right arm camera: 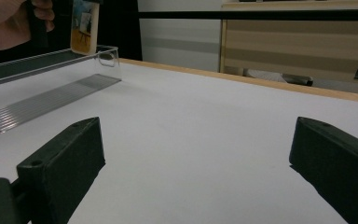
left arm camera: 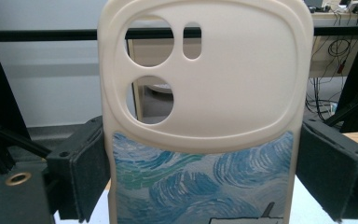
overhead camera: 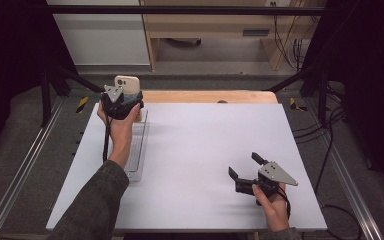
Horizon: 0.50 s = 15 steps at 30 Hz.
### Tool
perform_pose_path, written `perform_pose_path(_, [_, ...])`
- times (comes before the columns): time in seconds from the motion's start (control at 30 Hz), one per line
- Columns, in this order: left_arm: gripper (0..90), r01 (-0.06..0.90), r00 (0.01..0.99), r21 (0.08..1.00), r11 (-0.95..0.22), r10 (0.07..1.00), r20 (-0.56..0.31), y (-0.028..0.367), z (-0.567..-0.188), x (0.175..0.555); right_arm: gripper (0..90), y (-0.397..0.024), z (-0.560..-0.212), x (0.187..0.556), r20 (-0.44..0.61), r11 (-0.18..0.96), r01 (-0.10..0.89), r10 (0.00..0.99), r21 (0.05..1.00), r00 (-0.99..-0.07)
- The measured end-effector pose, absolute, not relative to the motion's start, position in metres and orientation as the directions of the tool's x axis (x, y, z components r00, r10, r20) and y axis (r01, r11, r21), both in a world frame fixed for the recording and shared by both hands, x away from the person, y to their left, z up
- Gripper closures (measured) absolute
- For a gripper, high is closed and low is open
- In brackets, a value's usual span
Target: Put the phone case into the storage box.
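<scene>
A cream phone case (left arm camera: 223,79) with camera cut-outs and a blue swirling painted print stands upright between the jaws of my left gripper (left arm camera: 203,182), which is shut on its two long sides. In the high view, the left gripper (overhead camera: 125,102) holds the case (overhead camera: 127,83) above the far end of a clear plastic tray (overhead camera: 139,145) at the table's back left. My right gripper (overhead camera: 245,166) hovers open over the white tabletop (overhead camera: 205,145) at the front right, nothing between its jaws. The right gripper view looks past its open gripper (right arm camera: 196,149) to the tray (right arm camera: 51,93) and the case (right arm camera: 85,25).
A wooden strip (overhead camera: 210,96) runs along the table's far edge. Black frame bars (overhead camera: 180,10) and rails surround the table. Cables (overhead camera: 325,150) hang at the right side. A shelf unit (overhead camera: 215,25) stands beyond the table.
</scene>
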<state>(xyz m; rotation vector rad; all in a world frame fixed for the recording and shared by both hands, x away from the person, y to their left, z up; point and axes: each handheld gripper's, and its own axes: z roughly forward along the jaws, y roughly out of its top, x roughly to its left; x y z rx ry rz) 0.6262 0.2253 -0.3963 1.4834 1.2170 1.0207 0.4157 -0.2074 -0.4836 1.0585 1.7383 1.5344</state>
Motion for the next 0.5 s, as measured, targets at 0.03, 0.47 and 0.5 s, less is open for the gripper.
perform_pose_path(0.03, [11.3, 0.212, 0.164, 0.974, -0.08, 0.986, 0.045, 0.2255, -0.3961, 0.626, 3.1, -0.2073, -0.4838, 0.4156, 0.077, 0.022, 0.184, 0.854, 0.983, -0.514])
perform_pose_path(0.47, [11.3, 0.237, 0.159, 0.97, -0.056, 0.987, 0.019, 0.2249, -0.3982, 0.6271, 3.0, -0.2055, -0.4842, 0.4152, 0.074, 0.028, 0.186, 0.851, 0.982, -0.52])
perform_pose_path(0.5, [11.4, 0.238, 0.16, 0.969, -0.058, 0.987, 0.02, 0.2244, -0.3982, 0.627, 3.0, -0.2057, -0.4841, 0.415, 0.074, 0.028, 0.186, 0.851, 0.982, -0.52])
